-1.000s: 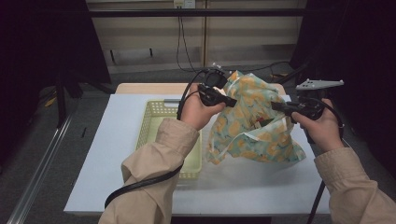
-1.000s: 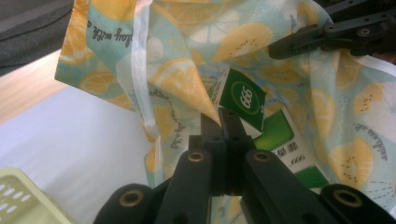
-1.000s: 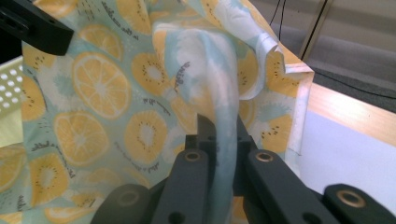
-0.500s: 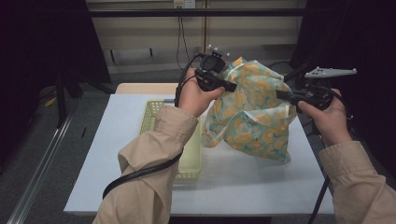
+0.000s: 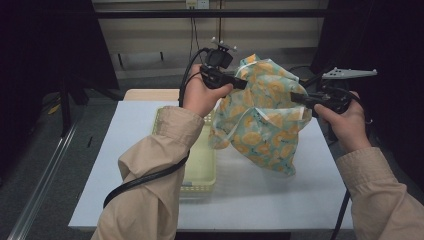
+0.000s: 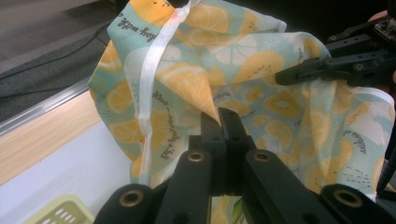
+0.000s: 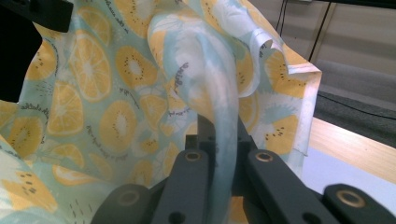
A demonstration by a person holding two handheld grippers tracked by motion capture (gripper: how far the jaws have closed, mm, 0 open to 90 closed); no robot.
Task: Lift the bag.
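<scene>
Cloth (image 5: 262, 120): thin printed fabric with orange slices, held in the air over the table (image 5: 250, 195), its lowest corner hanging just above the top.
Handling: light, soft and limp by the look of it; likely to sag and fold wherever it is not held. Best taken at a hem or corner.
Left gripper (image 6: 218, 115): jaws closed, pinching a fold of cloth.
Right gripper (image 7: 219, 122): jaws closed on a bunched strip of cloth.
Basket (image 5: 202, 165): pale yellow, on the table beside the cloth.
Table: white, smooth, wood edge at the far side.
Room: dim, grey floor, cables along the back.
</scene>
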